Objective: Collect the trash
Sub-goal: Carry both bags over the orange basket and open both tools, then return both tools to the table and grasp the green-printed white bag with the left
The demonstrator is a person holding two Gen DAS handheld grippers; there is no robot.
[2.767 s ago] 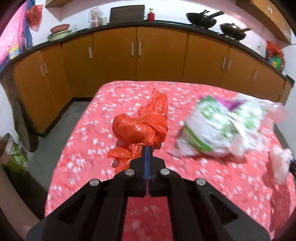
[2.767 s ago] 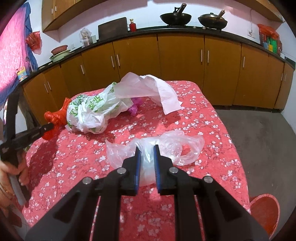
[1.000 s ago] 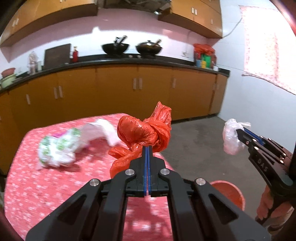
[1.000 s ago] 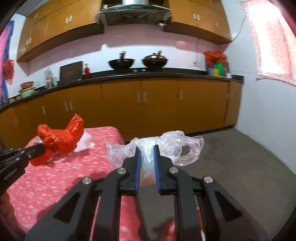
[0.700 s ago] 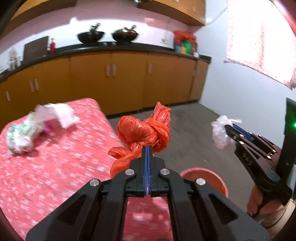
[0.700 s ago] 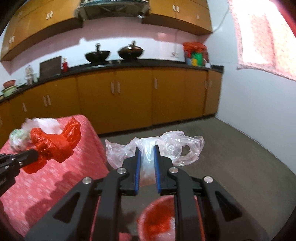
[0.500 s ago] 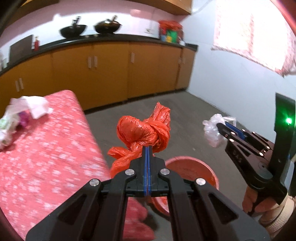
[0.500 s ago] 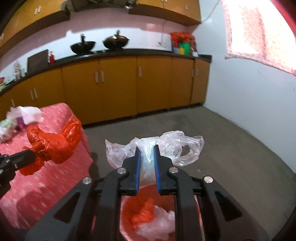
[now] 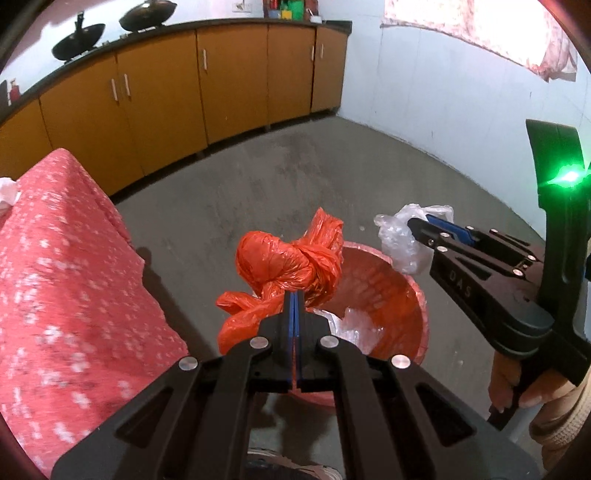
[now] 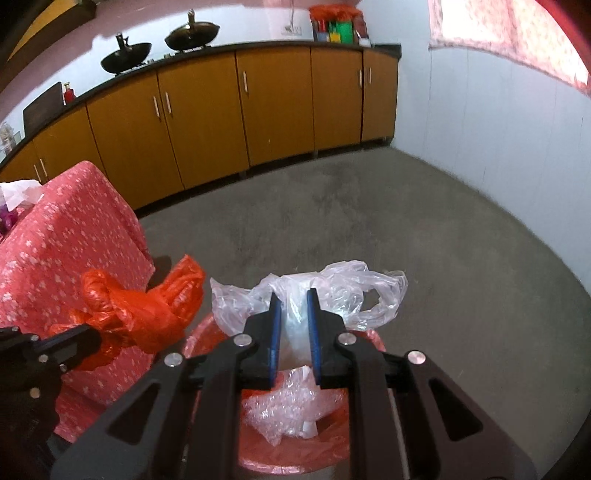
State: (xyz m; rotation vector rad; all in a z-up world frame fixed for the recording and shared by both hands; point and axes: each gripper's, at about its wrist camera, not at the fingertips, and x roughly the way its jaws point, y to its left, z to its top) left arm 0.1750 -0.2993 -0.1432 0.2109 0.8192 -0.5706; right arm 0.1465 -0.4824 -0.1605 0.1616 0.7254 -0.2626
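Hovering over the red bin (image 9: 413, 295), the left tongs (image 9: 294, 299) clench an orange bag (image 9: 291, 266) and the right tongs (image 10: 294, 306) grip a clear bag (image 10: 332, 288). Some plastic already lies in the bin; beyond it, more trash (image 10: 20, 192) waits on the worktop (image 10: 74, 236).

Daylight from curtained window (image 9: 480, 33) at upper right, blown out to pink-white. Strong barrel distortion; cabinets (image 10: 207, 114) curve, dark vignette at corners. Motion blur on tablecloth (image 9: 66, 288) in left wrist view, pattern smeared. Green indicator light (image 9: 567, 177) flares with glare. Soft shadow on floor (image 10: 369, 206) beside table. Centre reasonably sharp.
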